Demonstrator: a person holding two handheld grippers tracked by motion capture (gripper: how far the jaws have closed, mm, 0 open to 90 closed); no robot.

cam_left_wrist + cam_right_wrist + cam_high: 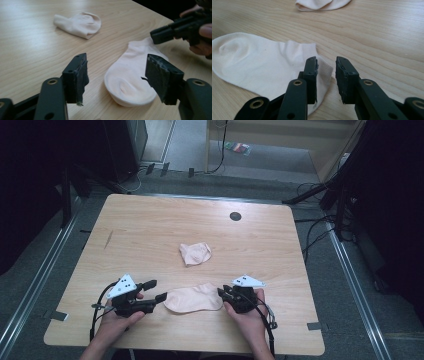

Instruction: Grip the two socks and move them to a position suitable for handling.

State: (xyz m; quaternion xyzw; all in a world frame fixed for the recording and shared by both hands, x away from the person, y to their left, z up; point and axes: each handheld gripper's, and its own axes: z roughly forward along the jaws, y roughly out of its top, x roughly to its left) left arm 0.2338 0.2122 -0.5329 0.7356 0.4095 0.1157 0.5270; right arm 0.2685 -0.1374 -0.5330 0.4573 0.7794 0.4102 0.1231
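Note:
A pale pink sock lies flat near the table's front edge, between the two grippers. My left gripper is at its toe end, open wide, its jaws apart from the cloth; in the left gripper view the sock lies just ahead of my left gripper. At the cuff end, my right gripper is open by a narrow gap. In the right gripper view my right gripper hovers over the cuff of the sock, not pressing it. A second, crumpled sock lies mid-table.
The wooden table has a round black cable hole at the back and a dark streak at the left. Cables and dark equipment stand on the floor around it. The right gripper shows at the upper right of the left gripper view.

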